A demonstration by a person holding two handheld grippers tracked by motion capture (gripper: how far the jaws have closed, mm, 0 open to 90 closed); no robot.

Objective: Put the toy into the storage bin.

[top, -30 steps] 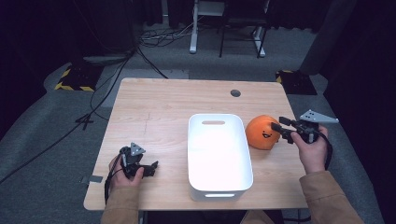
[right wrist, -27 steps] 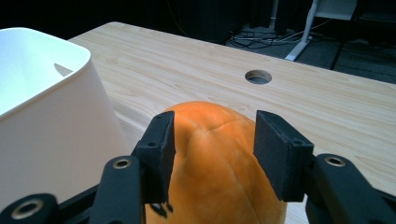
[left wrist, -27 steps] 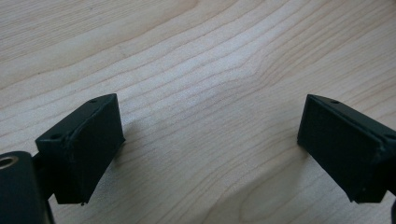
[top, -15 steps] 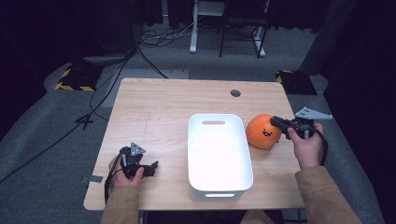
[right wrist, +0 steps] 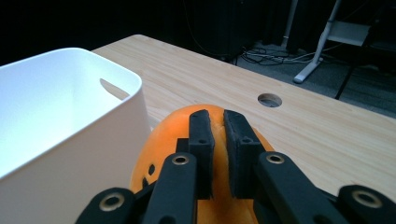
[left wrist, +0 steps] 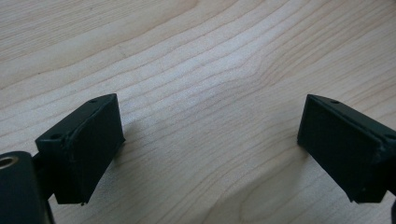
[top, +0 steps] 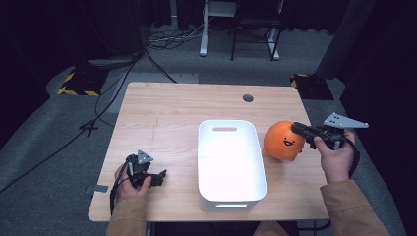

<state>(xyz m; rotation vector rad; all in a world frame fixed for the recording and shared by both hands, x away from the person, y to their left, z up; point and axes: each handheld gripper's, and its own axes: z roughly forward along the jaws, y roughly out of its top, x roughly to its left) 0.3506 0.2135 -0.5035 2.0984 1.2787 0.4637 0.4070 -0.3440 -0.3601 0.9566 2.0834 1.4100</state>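
Note:
A round orange plush toy (top: 281,141) with a small face sits on the wooden table (top: 172,113), just right of a white bin (top: 205,162). My right gripper (top: 298,129) comes in from the toy's right, its jaws pinched together on a fold of the toy's top. In the right gripper view the two pads (right wrist: 201,140) squeeze the orange fabric (right wrist: 163,140) between them, with the bin's wall (right wrist: 70,135) to the left. My left gripper (top: 158,176) rests near the table's front left, jaws wide apart. The left gripper (left wrist: 210,126) has bare wood between its pads.
The white bin has a handle slot (top: 224,129) at its far end, and nothing shows inside it. A cable hole (top: 248,98) sits near the table's far edge. Dark floor, cables and chair legs lie beyond the table.
The right gripper's jaws were apart around the toy's right side one second ago and are now pinched shut on it. The right hand has risen slightly. The left hand has stayed put.

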